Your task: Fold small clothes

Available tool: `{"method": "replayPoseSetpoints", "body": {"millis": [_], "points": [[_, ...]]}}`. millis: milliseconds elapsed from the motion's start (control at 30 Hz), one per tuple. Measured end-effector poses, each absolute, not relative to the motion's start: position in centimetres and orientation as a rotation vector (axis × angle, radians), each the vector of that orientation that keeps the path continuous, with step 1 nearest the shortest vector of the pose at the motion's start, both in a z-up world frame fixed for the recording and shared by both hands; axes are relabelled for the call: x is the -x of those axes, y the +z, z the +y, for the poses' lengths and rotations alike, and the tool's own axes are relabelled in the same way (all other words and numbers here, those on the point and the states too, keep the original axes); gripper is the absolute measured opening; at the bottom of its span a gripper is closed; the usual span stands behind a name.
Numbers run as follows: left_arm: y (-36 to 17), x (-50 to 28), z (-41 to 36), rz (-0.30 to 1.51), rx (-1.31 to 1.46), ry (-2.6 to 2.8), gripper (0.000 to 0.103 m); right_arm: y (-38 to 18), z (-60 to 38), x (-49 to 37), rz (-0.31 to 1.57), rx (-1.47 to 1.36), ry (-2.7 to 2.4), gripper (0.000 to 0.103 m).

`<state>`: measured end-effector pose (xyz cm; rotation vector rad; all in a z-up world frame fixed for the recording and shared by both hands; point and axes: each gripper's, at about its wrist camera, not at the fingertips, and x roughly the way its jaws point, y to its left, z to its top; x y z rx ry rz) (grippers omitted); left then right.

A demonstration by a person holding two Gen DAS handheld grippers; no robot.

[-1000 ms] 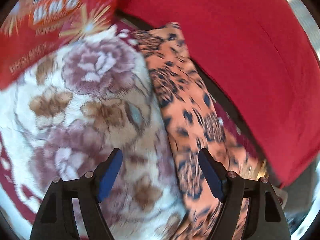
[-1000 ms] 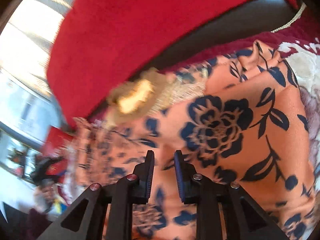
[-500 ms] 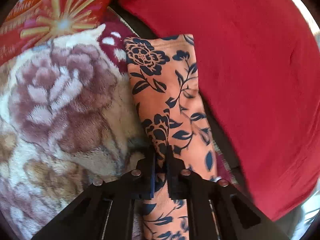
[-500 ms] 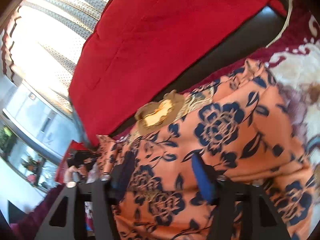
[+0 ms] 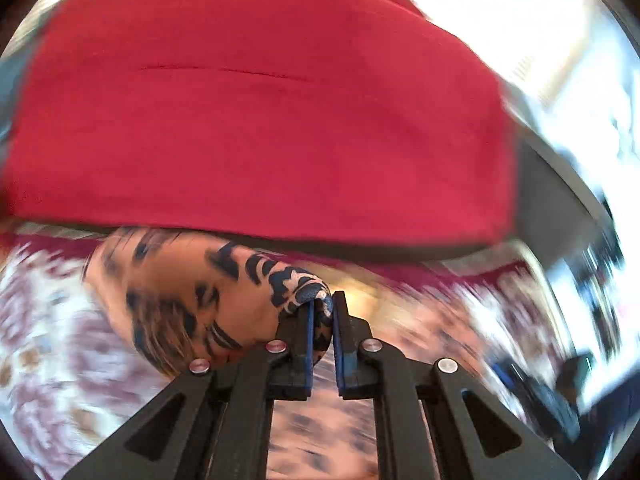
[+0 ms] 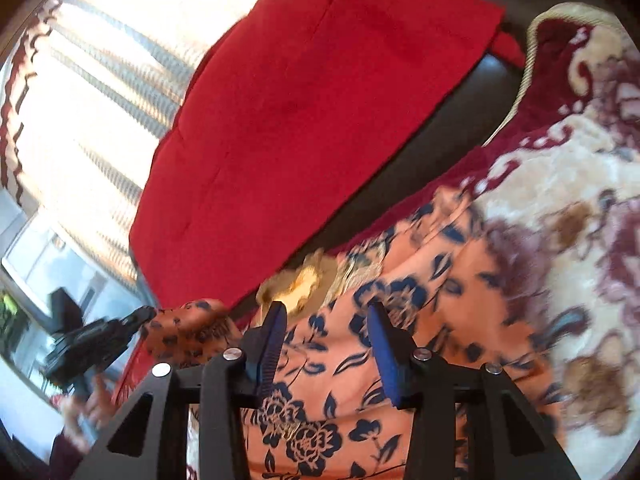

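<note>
Orange floral garment [image 5: 188,300] is pinched in the left gripper [image 5: 322,312]; only the right view shows the right gripper [image 6: 326,320] spread, empty.

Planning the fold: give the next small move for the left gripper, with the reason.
Probably carry the pinched edge across the orange floral garment toward the right gripper. The left gripper has its jaws shut on a fold; the right one hangs open above flat cloth.

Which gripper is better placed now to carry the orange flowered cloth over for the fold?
Left. The left gripper already pinches an edge of the orange flowered cloth, lifted off the blanket. The right gripper hangs over the cloth with jaws apart, holding nothing.
</note>
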<state>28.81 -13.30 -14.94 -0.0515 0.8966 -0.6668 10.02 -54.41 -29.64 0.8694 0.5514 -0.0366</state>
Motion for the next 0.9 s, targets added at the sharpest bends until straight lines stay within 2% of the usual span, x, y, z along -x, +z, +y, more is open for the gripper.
{"method": "replayPoseSetpoints", "body": {"millis": [33, 67, 100, 133, 167, 267, 500, 700, 900], "points": [[-15.1, -27.4, -15.3, 0.915, 0.009, -0.711, 0.016, -29.4, -54.9, -9.5, 0.539, -0.867, -0.058, 0.045], [-15.6, -25.6, -17.6, 0.94, -0.046, -0.764, 0.03, -29.2, -55.4, -9.0, 0.527, -0.868, -0.079, 0.046], [-16.0, -24.4, -18.7, 0.941, -0.072, -0.791, 0.036, -29.2, -55.8, -8.5, 0.524, -0.873, -0.091, 0.05], [-16.3, -24.2, -19.1, 0.932, -0.078, -0.8, 0.045, -29.1, -56.2, -8.0, 0.529, -0.878, -0.1, 0.058], [-16.8, -23.6, -18.8, 0.921, -0.058, -0.803, 0.051, -29.1, -56.6, -7.5, 0.532, -0.879, -0.109, 0.059], [-19.0, -23.2, -14.4, 0.922, 0.104, -0.748, 0.06, -28.9, -56.8, -6.3, 0.561, -0.86, -0.115, 0.06], [-27.8, -26.3, -3.9, 0.993, 0.359, -0.391, 0.059, -28.1, -52.3, -10.6, 0.746, -0.733, -0.033, 0.06], [-32.2, -26.7, -6.1, 1.034, 0.241, -0.333, 0.058, -26.8, -48.7, -22.1, 1.001, -0.575, -0.084, 0.061], [-31.6, -27.2, -6.8, 1.057, 0.186, -0.325, 0.06, -30.4, -45.6, -32.3, 1.262, -0.434, -0.213, 0.061]]}}
